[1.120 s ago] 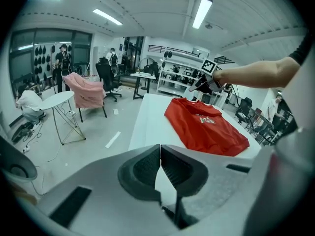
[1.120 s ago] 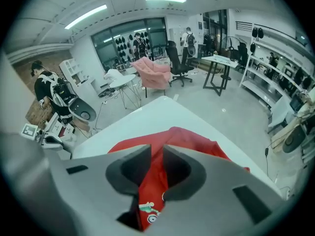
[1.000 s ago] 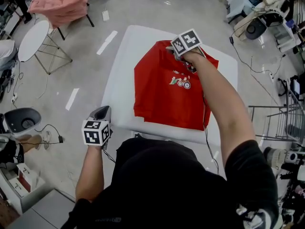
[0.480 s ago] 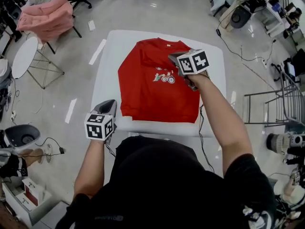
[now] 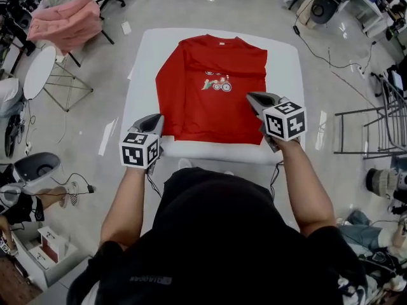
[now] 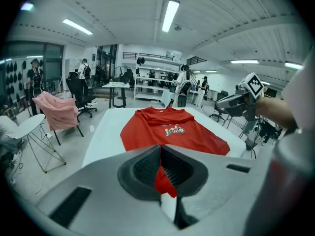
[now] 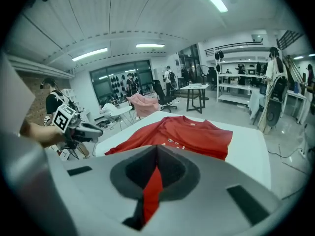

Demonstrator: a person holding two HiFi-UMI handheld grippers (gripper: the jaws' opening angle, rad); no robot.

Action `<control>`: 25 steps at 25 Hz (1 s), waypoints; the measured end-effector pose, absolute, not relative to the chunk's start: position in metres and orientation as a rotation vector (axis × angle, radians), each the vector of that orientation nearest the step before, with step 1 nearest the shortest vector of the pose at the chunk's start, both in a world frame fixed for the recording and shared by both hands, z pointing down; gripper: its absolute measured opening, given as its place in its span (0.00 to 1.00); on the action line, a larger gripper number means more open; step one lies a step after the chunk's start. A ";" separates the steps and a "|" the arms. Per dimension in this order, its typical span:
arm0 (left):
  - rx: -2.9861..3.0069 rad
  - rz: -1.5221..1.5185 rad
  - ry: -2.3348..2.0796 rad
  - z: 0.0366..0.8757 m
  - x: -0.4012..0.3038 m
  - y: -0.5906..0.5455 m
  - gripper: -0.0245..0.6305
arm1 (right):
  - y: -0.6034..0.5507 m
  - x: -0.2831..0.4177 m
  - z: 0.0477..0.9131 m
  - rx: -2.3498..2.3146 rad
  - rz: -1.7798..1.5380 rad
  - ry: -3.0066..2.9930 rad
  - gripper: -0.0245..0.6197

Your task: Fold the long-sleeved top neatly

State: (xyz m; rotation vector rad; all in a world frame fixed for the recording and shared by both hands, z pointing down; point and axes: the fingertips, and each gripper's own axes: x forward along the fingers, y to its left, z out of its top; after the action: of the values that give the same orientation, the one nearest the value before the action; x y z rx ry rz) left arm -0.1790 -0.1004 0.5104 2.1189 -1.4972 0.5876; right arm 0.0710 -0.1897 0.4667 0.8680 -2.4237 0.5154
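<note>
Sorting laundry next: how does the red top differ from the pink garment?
The red top lies flat on the white table; the pink garment hangs bunched, away from the table. The red top bears a chest print; the pink garment shows none. Both are clothing.

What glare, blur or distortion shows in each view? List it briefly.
Head view: even light, soft sheen on the floor, sharp. Left gripper view: fisheye bulge, dark corners, bright ceiling lamp. Right gripper view: same bulge, its tongs blurred up close.
</note>
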 end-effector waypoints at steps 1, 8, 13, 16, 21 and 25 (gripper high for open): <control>2.113 0.598 -1.499 0.512 -0.180 -0.099 0.05 | -0.180 0.076 0.468 0.873 0.515 -2.425 0.05; 2.109 0.751 -1.441 0.541 -0.175 -0.077 0.05 | -0.121 0.098 0.497 0.894 0.545 -2.385 0.05; 2.142 0.892 -1.362 0.571 -0.155 -0.066 0.05 | -0.092 0.107 0.521 0.881 0.603 -2.348 0.05; 2.155 1.010 -1.331 0.590 -0.145 -0.063 0.05 | -0.079 0.113 0.535 0.883 0.648 -2.325 0.05; 2.145 1.214 -1.229 0.624 -0.134 -0.055 0.22 | -0.069 0.117 0.545 0.894 0.685 -2.314 0.05; 2.113 1.290 -1.245 0.636 -0.136 -0.060 0.22 | -0.072 0.121 0.544 0.921 0.694 -2.316 0.05</control>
State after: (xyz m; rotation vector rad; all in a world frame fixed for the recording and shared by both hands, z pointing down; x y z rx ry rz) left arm -0.1360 -0.0604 0.6363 2.1135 -1.2448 1.2897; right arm 0.1207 -0.0719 0.5436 0.9205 -2.3156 0.6936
